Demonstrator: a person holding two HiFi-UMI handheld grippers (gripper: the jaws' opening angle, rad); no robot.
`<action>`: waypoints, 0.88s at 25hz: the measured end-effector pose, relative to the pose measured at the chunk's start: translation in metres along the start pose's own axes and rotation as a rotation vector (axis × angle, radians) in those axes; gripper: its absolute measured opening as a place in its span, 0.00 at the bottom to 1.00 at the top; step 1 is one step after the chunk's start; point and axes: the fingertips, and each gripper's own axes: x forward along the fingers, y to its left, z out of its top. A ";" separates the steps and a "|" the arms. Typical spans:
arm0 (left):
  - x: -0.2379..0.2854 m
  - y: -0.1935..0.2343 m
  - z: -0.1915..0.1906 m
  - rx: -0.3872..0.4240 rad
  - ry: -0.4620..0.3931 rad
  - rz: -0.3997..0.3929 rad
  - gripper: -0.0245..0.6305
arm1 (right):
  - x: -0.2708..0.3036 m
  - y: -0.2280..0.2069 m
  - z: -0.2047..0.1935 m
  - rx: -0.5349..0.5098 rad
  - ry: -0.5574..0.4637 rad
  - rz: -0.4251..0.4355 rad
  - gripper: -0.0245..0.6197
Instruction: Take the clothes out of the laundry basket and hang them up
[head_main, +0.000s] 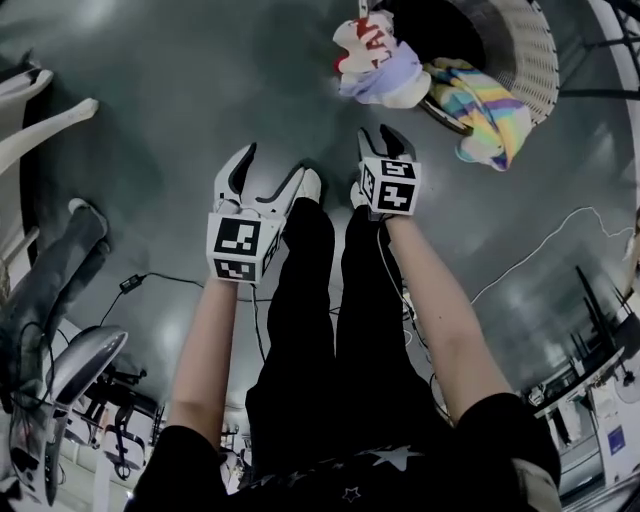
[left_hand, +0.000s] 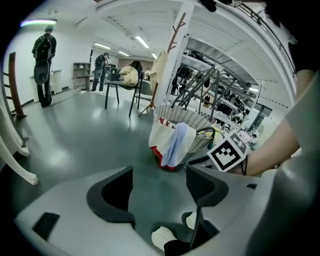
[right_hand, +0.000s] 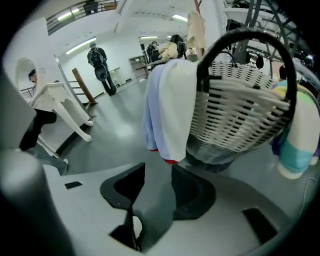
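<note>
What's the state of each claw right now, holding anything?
Left claw: open, holding nothing.
Right claw: open, holding nothing.

Left forearm (head_main: 205, 350) and right forearm (head_main: 445, 320) stretch forward and down. The left hand-held gripper (head_main: 270, 178) has its 2 jaws wide apart and empty. The right hand-held gripper (head_main: 383, 142) has a narrower gap, also empty.
</note>
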 end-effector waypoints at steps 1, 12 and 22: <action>0.004 0.006 -0.006 -0.001 0.004 -0.002 0.55 | 0.009 -0.001 -0.003 0.016 0.001 -0.021 0.32; 0.032 0.032 -0.054 -0.047 0.027 -0.026 0.55 | 0.093 -0.017 -0.013 0.102 -0.010 -0.121 0.33; 0.035 0.026 -0.058 -0.047 0.051 -0.008 0.55 | 0.080 -0.019 -0.015 0.059 -0.005 -0.093 0.07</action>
